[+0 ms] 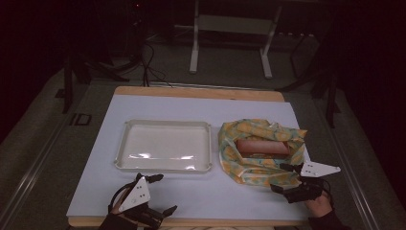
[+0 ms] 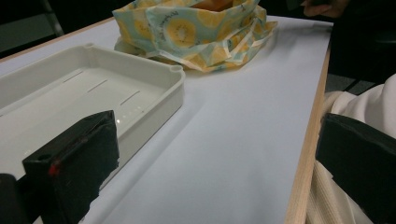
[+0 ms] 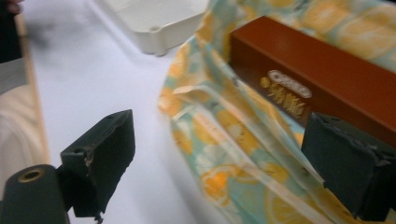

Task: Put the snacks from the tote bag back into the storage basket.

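Brown box (image 1: 262, 146), long & narrow, reddish-brown w/ a gold label on its side, lies in the middle of an opened cloth (image 1: 258, 146), pale blue-green w/ yellow-orange citrus-slice print, edges rumpled up around the box. Cloth + box sit on the right half of the white worktop (image 1: 95, 177), just beside a shallow white tray (image 1: 163, 166) w/ nothing in it, at centre.

Right gripper (image 1: 286, 178) at the near-right corner of the cloth, jaws spread wide. In the right gripper view one jaw is over bare worktop, the other over the cloth's near edge right by the box's long side; cloth fold lies between them, pads not pressing on anything. Whether the far jaw touches box or cloth: can't tell.

Left gripper (image 1: 161, 193) near the front edge of the worktop, just in front of the tray's near-left corner, jaws also wide apart, holding nothing. In the left gripper view one jaw sits low beside the tray wall, the other past the worktop's wooden edge by a cream sleeve (image 2: 355, 105).
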The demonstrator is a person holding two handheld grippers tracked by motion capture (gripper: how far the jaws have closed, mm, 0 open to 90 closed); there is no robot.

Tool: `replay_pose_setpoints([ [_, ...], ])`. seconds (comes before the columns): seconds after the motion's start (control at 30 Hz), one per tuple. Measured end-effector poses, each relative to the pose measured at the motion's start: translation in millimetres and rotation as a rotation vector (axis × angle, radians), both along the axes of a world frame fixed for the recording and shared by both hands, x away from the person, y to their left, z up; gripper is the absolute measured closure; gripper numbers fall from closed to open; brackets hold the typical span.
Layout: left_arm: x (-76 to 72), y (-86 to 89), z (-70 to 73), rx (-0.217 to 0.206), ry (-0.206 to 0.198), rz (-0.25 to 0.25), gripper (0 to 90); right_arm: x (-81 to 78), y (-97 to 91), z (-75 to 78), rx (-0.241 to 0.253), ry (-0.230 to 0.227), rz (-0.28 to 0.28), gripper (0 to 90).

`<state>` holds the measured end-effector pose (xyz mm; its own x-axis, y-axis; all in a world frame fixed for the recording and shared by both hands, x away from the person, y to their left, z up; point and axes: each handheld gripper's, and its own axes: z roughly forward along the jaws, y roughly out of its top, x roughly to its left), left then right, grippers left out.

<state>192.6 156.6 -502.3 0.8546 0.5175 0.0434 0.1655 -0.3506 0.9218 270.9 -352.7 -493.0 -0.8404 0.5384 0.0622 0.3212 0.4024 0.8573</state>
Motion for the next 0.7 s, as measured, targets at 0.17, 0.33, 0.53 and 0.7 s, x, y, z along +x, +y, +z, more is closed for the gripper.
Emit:
replay_pose_setpoints([
  [0.17,0.1,-0.3,-1.9,0.011,0.004,-0.014,0.0,1.6,4.2,1.8,-0.03,0.032,0.04,10.0],
  [0.33,-0.7,-1.5,-2.5,0.021,0.002,-0.024,0.0,3.0,7.8,1.7,-0.08,0.054,0.066,10.0],
  [0.53,-1.8,-1.4,-2.2,0.024,0.003,-0.028,0.0,5.4,8.3,3.2,-0.074,0.053,0.076,10.0],
  [0.7,-2.4,-2.3,-2.7,0.03,0.003,-0.026,0.0,5.6,9.6,1.7,-0.084,0.048,0.082,10.0],
])
